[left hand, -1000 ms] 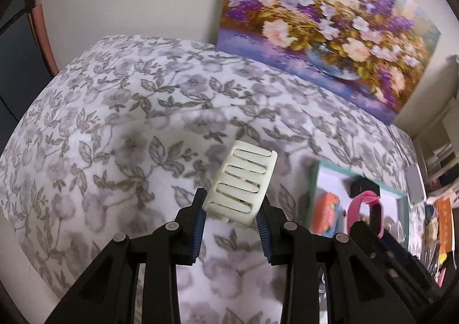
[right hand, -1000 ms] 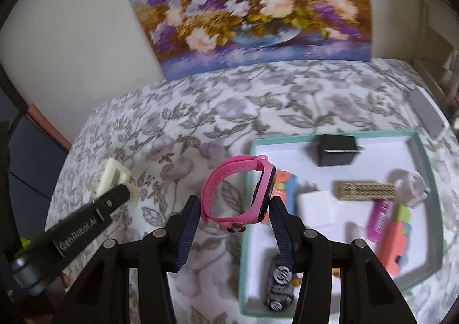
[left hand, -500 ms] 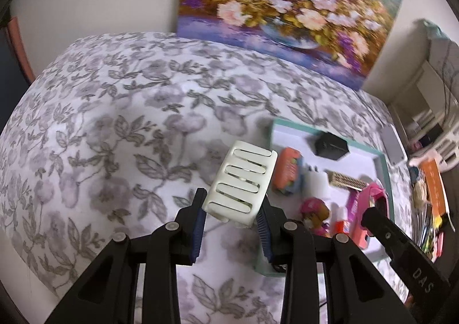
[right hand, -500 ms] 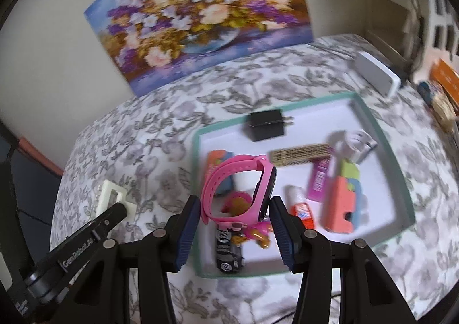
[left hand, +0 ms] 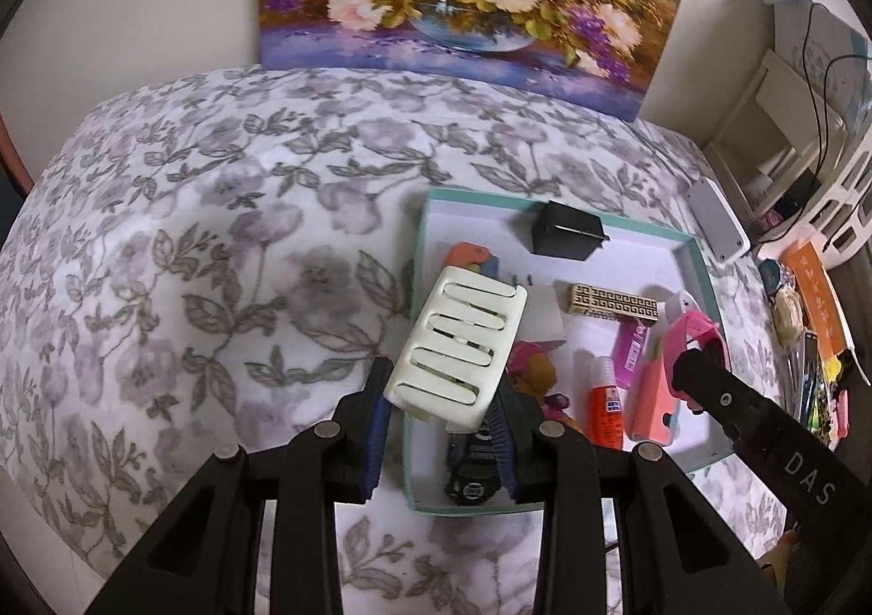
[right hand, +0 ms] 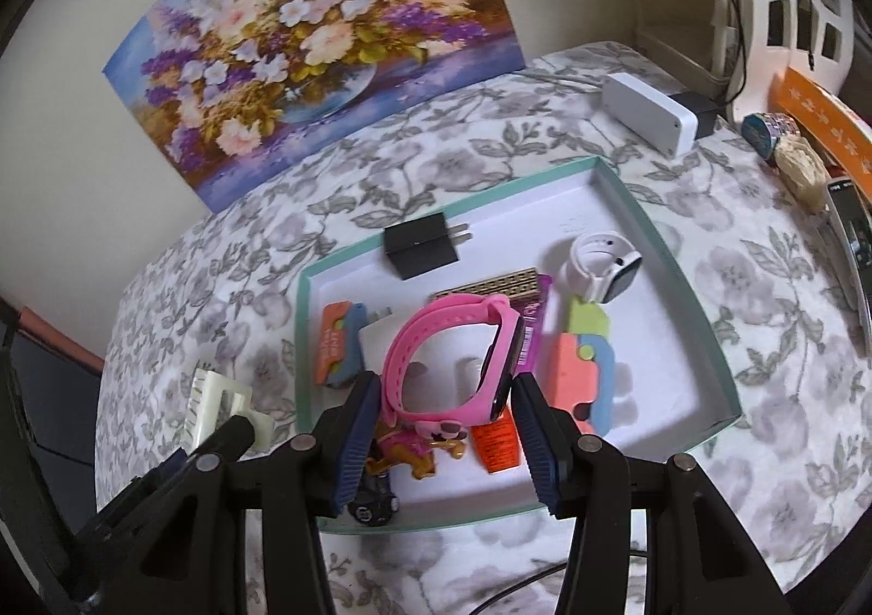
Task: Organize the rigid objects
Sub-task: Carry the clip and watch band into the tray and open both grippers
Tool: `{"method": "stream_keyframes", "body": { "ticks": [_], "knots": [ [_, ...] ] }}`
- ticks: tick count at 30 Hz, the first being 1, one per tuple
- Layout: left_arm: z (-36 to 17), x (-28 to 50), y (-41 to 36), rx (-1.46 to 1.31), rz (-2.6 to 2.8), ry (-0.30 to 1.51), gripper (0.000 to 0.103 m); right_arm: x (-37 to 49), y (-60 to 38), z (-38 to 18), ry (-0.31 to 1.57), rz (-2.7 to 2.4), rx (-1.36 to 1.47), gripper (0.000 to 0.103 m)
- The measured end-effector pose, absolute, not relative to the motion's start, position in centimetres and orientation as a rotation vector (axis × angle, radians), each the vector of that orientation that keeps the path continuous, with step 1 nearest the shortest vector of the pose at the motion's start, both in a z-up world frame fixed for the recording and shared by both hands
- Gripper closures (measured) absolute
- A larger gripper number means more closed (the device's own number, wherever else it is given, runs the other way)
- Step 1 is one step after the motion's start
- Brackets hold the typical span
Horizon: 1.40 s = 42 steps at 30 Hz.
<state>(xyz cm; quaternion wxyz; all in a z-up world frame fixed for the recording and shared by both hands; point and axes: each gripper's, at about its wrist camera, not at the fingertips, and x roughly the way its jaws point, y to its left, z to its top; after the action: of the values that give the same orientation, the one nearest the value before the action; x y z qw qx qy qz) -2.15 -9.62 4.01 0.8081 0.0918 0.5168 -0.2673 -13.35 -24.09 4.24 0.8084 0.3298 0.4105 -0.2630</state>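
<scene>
Currently, left hand-held gripper (left hand: 441, 424): clamped on the cream slotted tray (left hand: 458, 345), held above the teal box's (left hand: 700, 266) left edge.
Right hand-held gripper (right hand: 444, 430): clamped on the pink watch (right hand: 455, 356), above the box's contents.
Box: on the floral-clothed desk (left hand: 218, 255).

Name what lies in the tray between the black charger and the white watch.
Only bare white tray floor separates the black charger from the white watch, seen in the right wrist view. The patterned gold bar sits nearer the camera, below that line.
</scene>
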Motion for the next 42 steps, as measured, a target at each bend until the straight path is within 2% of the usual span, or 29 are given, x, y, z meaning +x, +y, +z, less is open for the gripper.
{"method": "stream_keyframes", "body": {
  "ticks": [16, 42],
  "knots": [
    [1.9, -1.7, -12.7, 0.246, -0.608, 1.119, 0.068, -13.9, -25.9, 3.0, 0.91, -0.604, 0.732, 0.05],
    [-1.3, 0.4, -11.7, 0.167, -0.575, 1.239, 0.068, -13.5, -26.9, 0.0, 1.019, -0.62, 0.755, 0.05]
  ]
}}
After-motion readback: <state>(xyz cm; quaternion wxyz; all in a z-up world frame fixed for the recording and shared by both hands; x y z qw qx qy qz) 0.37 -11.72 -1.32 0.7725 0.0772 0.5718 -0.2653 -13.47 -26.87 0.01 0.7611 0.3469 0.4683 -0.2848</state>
